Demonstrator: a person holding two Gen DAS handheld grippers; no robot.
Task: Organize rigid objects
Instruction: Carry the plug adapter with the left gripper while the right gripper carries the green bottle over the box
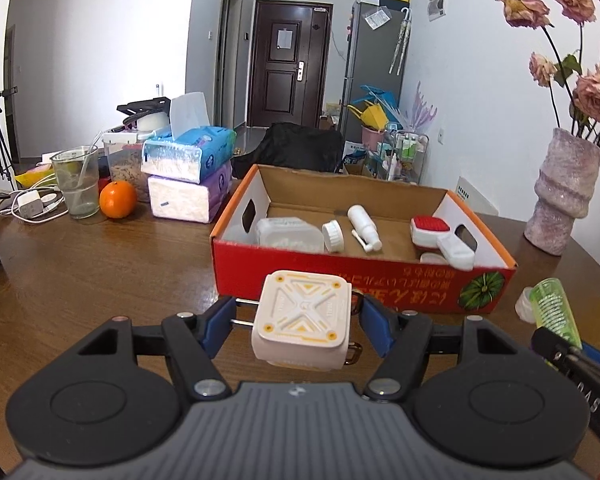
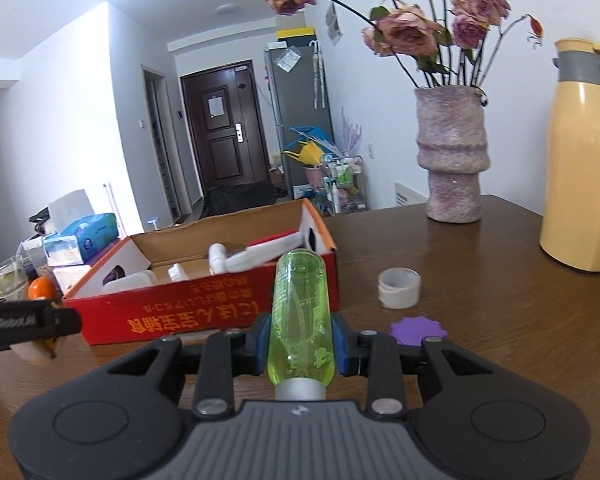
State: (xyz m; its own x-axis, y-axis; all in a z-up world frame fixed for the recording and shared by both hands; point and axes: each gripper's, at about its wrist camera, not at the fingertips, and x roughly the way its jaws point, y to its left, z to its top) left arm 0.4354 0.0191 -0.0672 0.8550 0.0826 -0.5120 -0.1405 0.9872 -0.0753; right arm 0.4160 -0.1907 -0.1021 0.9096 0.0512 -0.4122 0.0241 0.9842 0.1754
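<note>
Our left gripper (image 1: 300, 322) fingers pinch the white charger cube (image 1: 302, 322) by prongs and strap ring; thin contact, it could twist out. Right gripper (image 2: 301, 340) fingers clamp the green bottle (image 2: 301, 320), slick, may slide. Both hover low over the tabletop (image 1: 100, 272), level, pointing at the red box (image 1: 360, 280) just ahead.

The charger (image 1: 302, 320) is cream-white with yellow-orange accents and an X pattern. The bottle (image 2: 302, 316) is translucent lime green with a silver cap; the cardboard box (image 1: 340, 276) is red with orange rims.
</note>
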